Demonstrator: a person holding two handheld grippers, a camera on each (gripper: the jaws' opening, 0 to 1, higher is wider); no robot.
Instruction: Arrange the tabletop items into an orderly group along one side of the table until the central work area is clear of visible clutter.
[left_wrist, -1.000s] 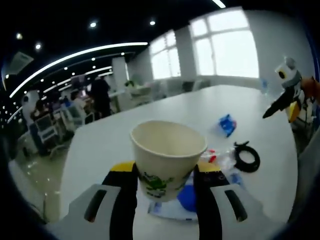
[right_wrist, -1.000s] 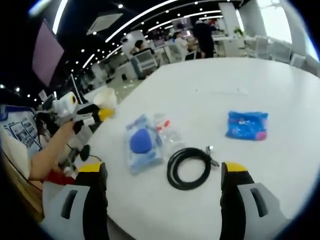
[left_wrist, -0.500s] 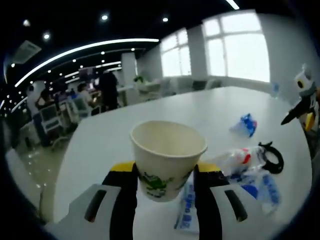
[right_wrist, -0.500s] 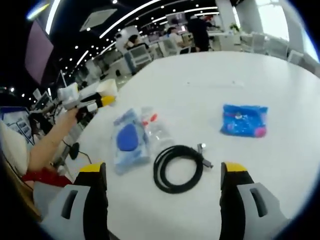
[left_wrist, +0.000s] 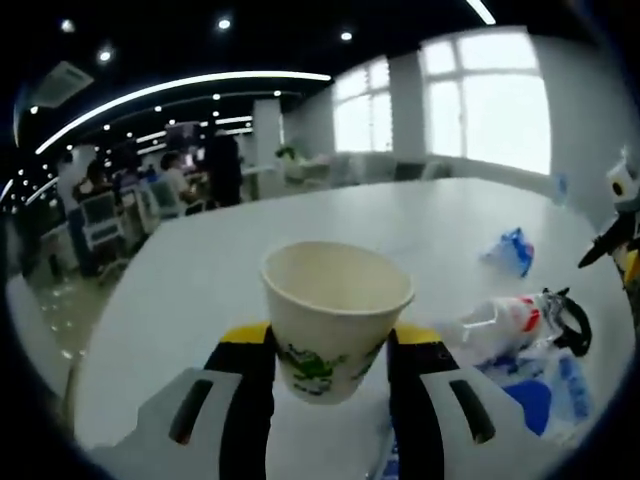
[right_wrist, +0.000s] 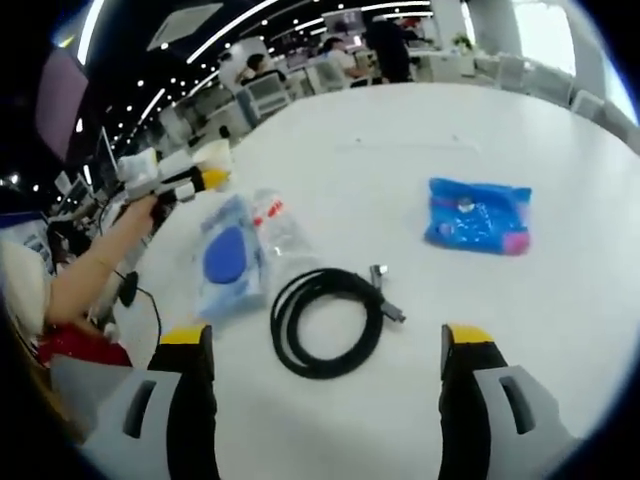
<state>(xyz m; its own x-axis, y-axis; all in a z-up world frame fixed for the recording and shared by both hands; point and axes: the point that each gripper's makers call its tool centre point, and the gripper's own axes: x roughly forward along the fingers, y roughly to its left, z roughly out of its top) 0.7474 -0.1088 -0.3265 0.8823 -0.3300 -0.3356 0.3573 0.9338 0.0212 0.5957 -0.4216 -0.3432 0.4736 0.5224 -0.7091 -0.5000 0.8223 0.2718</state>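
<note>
Left claw (left_wrist: 328, 350): clamped on paper cup (left_wrist: 335, 315). Right claw (right_wrist: 327, 350): jaws spread, above table (right_wrist: 420, 140); black cable (right_wrist: 325, 320), blue packet (right_wrist: 478, 216).

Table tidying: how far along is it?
Early on. The left claw holds the paper cup, not yet set down. The right claw is open and empty above the black cable. Cable, blue pouch and clear packets lie scattered mid-table.

Grey tongs (right_wrist: 325, 365), yellow-tipped black jaws, seemingly
</note>
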